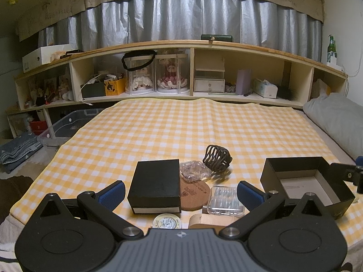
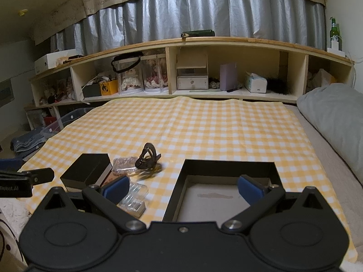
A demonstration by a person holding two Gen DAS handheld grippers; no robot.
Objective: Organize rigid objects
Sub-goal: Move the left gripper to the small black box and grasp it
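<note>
1. Open black tray sits on the yellow checked cloth in front of my right gripper — inside only a pale bare floor shows, with a faint smear.
2. Closed black box, lid on, lies on the cloth ahead of my left gripper; contents hidden.
3. Clear plastic case lies flat just right of the cork coaster; it holds rows of small clear pieces, can't tell what.
4. Clear square dish sits behind the coaster, touching the black box's far right corner; whether it holds anything I can't tell.
5. Dark hair claw stands on the cloth just beyond the dish.
6. Round tin and a tan cardboard piece lie close under my left gripper.
7. Left jaws wide apart, holding nothing — black box, coaster and clear case lie between the two blue pads.
8. Right jaws wide apart, holding nothing; right pad over the tray, left pad over the clear case.
</note>
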